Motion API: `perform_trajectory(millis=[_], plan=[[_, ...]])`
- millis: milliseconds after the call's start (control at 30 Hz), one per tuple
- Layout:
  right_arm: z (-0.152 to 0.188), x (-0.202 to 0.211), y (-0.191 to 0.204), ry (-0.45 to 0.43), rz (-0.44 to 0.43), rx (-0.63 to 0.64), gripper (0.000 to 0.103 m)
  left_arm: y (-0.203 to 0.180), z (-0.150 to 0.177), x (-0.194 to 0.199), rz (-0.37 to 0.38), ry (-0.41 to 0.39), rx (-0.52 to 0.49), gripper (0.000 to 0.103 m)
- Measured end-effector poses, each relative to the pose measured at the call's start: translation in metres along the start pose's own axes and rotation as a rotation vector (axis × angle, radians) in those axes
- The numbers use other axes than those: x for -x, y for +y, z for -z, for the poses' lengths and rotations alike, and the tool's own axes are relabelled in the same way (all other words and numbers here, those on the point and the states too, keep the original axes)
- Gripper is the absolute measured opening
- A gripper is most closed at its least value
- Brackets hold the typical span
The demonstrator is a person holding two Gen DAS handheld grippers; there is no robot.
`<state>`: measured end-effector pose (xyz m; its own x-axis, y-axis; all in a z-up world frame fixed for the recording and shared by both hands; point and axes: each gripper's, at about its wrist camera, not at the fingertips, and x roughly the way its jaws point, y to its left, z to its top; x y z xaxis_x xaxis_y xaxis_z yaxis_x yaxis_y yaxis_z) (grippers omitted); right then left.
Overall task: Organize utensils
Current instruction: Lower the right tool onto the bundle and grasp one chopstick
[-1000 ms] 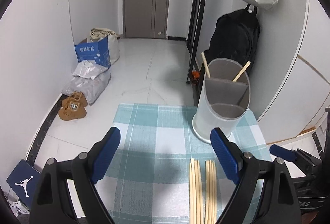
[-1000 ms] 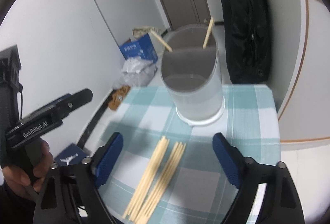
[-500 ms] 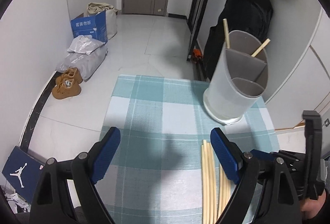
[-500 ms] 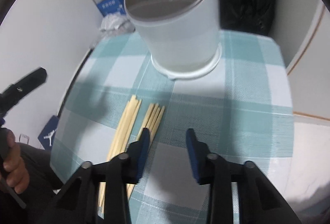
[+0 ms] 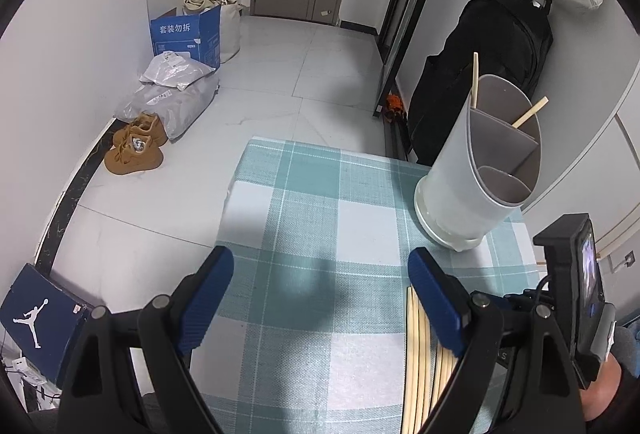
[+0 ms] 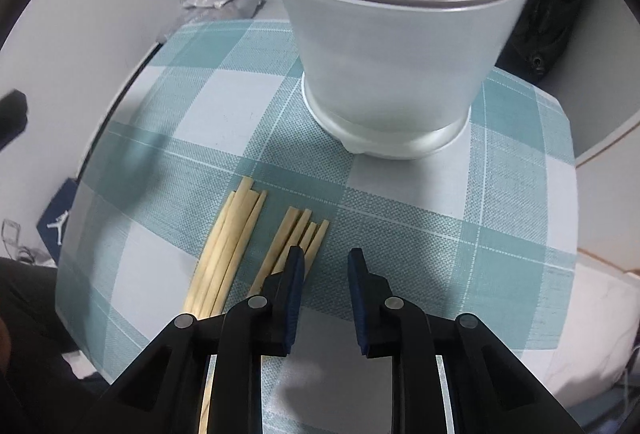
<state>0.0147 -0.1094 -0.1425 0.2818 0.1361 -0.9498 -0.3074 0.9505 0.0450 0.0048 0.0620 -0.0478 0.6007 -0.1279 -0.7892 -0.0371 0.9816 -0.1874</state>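
Observation:
Several wooden chopsticks (image 6: pixel 228 250) lie in two bunches on the teal checked tablecloth (image 6: pixel 400 234); they also show beside my left gripper's right finger (image 5: pixel 416 354). A grey divided utensil holder (image 6: pixel 392 46) stands behind them, and in the left wrist view the holder (image 5: pixel 480 170) has two chopsticks (image 5: pixel 475 82) leaning in it. My right gripper (image 6: pixel 326 266) points steeply down over the cloth. Its jaws are closing, a narrow gap is left, and nothing is between them. Its left finger covers the right bunch (image 6: pixel 298 234). My left gripper (image 5: pixel 320 298) hangs open and holds nothing.
The cloth's left edge (image 5: pixel 228 194) drops to a white tiled floor with brown shoes (image 5: pixel 136 150), grey bags (image 5: pixel 172 98) and a blue box (image 5: pixel 186 34). A black backpack (image 5: pixel 492 66) hangs behind the holder. A shoebox (image 5: pixel 36 314) lies at lower left.
The right gripper dropped and tipped down toward the chopsticks while its jaws narrowed from wide open to a small gap. The left gripper sank a little and stayed open.

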Motion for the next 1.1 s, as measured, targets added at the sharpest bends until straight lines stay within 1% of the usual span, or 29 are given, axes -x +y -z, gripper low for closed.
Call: perform_trajectory(millis=[100,167,300,400,533,633,700,733,767,800,867,967,1033,1100], plan=[[-0.001,0.000,-0.001,0.027,0.012,-0.010,0.020,0.001,-0.001,0.000,0.009,0.003,0.001,0.086],[-0.002,-0.001,-0.002,0.040,-0.002,-0.032,0.017,-0.002,-0.001,0.001,0.009,0.001,-0.006,0.086],[-0.004,-0.002,0.001,0.046,0.008,-0.023,0.017,0.000,-0.001,0.001,-0.001,0.003,-0.014,0.086],[-0.013,-0.007,0.005,0.062,0.017,-0.022,0.017,0.005,0.000,-0.001,0.000,0.019,0.002,0.086],[-0.026,-0.018,0.010,0.089,0.034,-0.047,0.016,0.014,0.001,-0.004,-0.016,0.032,0.030,0.086],[-0.034,-0.025,0.016,0.080,0.065,-0.035,0.016,0.020,0.001,-0.007,-0.029,0.043,0.048,0.086],[-0.035,-0.026,0.016,0.075,0.066,-0.043,0.016,0.022,0.002,-0.009,-0.040,0.047,0.055,0.086],[-0.036,-0.026,0.015,0.070,0.061,-0.053,0.015,0.022,0.003,-0.010,-0.045,0.049,0.053,0.086],[-0.036,-0.027,0.015,0.065,0.064,-0.056,0.009,0.022,0.003,-0.011,-0.054,0.050,0.046,0.086],[-0.036,-0.027,0.013,0.056,0.071,-0.059,0.006,0.020,0.004,-0.012,-0.065,0.050,0.036,0.086],[-0.031,-0.023,0.008,0.036,0.049,-0.082,0.004,0.017,0.008,-0.016,-0.083,0.060,0.014,0.086],[-0.027,-0.021,-0.004,-0.001,0.001,-0.131,0.004,0.013,0.014,-0.023,-0.085,0.094,-0.023,0.086],[-0.023,-0.016,-0.013,-0.043,-0.066,-0.175,0.003,0.007,0.020,-0.029,-0.069,0.134,-0.054,0.086],[-0.020,-0.009,-0.020,-0.092,-0.109,-0.208,0.003,-0.001,0.027,-0.037,-0.033,0.184,-0.080,0.086]])
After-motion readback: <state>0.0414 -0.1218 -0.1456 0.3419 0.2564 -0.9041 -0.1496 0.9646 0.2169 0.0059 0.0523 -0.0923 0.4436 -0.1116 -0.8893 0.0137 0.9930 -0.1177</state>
